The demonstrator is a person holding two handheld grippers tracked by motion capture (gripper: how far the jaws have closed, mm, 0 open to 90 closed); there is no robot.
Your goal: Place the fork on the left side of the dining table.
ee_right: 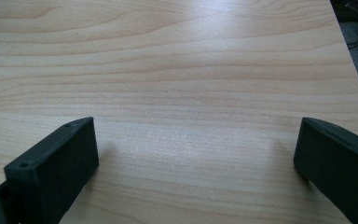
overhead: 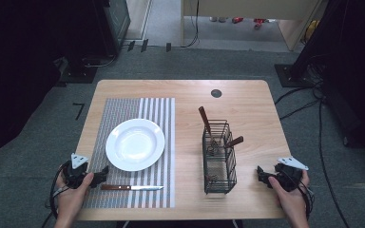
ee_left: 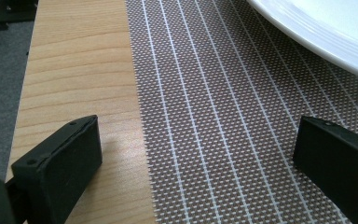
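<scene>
A pale wooden desk [overhead: 247, 95] is standing on grey carpet, dark gear and cables crowding the room's edges. A striped placemat [overhead: 123, 107] is carrying a white plate [overhead: 135, 144], and at the plate's six o'clock a knife [overhead: 132, 187] is lying flat, handle just beside the left tongs [overhead: 100, 175], which are gaping, released, over the mat's edge. The right tongs [overhead: 261, 175] are also hanging released over bare wood, at four o'clock of a wire caddy [overhead: 218, 159]. The left gripper view is catching the plate's rim [ee_left: 321, 32]

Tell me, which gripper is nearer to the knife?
Left. The left gripper sits just beside the knife handle; the right gripper is beyond the basket.
</scene>
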